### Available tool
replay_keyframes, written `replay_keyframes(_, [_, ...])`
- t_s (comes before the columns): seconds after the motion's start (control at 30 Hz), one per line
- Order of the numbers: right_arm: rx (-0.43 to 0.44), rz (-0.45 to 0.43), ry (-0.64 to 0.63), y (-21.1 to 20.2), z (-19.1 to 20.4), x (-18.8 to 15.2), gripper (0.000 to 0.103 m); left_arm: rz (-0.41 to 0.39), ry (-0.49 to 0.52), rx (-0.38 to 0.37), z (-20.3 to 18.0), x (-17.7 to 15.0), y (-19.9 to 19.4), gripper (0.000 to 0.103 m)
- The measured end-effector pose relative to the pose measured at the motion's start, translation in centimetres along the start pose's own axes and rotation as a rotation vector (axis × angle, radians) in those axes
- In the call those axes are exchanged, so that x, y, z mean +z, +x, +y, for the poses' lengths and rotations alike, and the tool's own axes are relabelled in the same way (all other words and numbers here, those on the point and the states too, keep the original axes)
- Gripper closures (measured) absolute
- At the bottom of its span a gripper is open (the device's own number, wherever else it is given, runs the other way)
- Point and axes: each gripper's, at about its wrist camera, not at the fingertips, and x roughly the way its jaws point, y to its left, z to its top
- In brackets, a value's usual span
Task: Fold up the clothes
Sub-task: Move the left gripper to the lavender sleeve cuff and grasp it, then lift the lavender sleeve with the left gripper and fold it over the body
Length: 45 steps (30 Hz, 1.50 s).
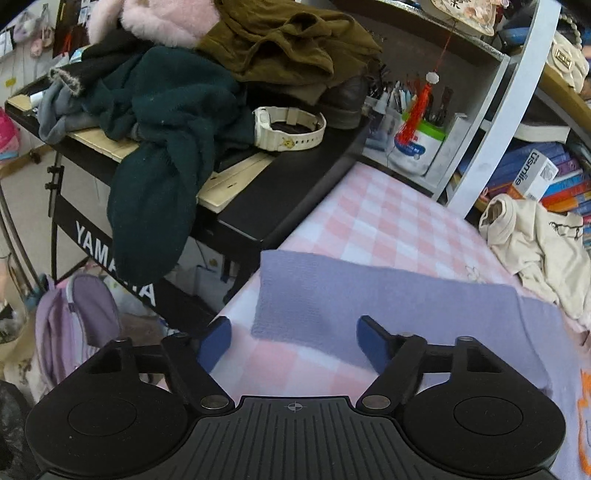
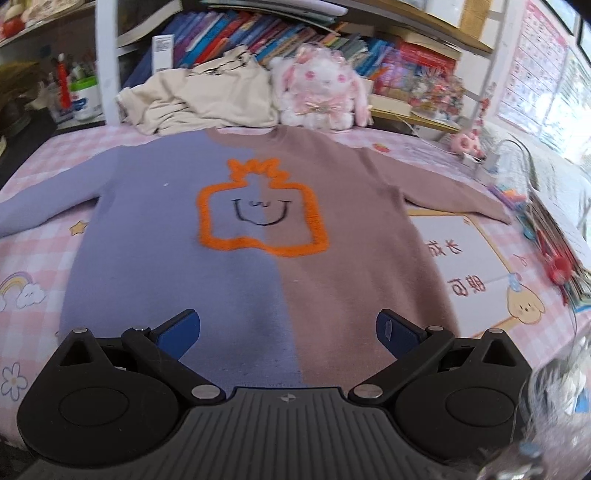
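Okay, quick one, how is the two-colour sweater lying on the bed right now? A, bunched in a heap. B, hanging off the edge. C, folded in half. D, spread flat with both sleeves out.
D: the sweater lies flat on the checked bed cover, face up, with a sleeve stretched out to each side.

White watch (image 1: 289,127) on a black keyboard (image 1: 280,184), dark green garment (image 1: 159,155) draped beside it, pink bunny plush (image 2: 320,88) before bookshelves (image 2: 258,33), purple backpack (image 1: 79,325) below.
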Motion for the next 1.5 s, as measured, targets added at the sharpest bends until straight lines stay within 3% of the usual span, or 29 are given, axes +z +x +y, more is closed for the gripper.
replay_keyframes(0.13, [-0.012,0.008,0.006,0.1,-0.3,-0.1,0.0,0.016,0.013,-0.092,-1.5,-0.4,0.4,0.033])
replay_keyframes(0.4, [-0.014,0.007,0.002,0.0,-0.2,-0.2,0.0,0.018,-0.095,-0.11,-0.7,0.3,1.2,0.033])
replay_keyframes(0.47, [-0.018,0.008,0.007,0.0,-0.4,-0.2,0.0,0.019,-0.122,-0.114,-0.4,0.4,1.3,0.041])
replay_keyframes(0.53, [-0.022,0.009,0.013,0.0,-0.6,-0.2,0.0,0.019,-0.149,-0.118,-0.2,0.6,1.5,0.059])
replay_keyframes(0.6, [-0.024,0.01,0.018,0.0,-0.7,-0.3,0.0,0.02,-0.176,-0.123,0.0,0.7,1.7,0.068])
replay_keyframes(0.83, [-0.012,0.008,-0.01,0.1,-0.3,-0.1,0.0,0.027,-0.279,-0.078,1.1,0.8,1.9,0.096])
replay_keyframes(0.93, [-0.002,0.002,-0.028,0.1,-0.3,0.0,0.0,0.031,-0.28,-0.082,1.4,0.9,2.1,0.1])
replay_keyframes(1.03, [0.006,0.005,-0.026,0.4,-0.8,0.1,0.0,0.03,-0.255,-0.08,0.8,1.1,1.8,0.1])
replay_keyframes(1.13, [0.021,0.013,-0.026,0.9,-1.3,0.2,0.0,-0.027,-0.161,-0.114,-1.3,1.6,0.2,0.1])
replay_keyframes(1.5, [0.159,-0.015,-0.133,3.0,-4.3,1.7,0.0,-0.153,0.1,-0.323,-14.6,1.8,-5.2,0.1])
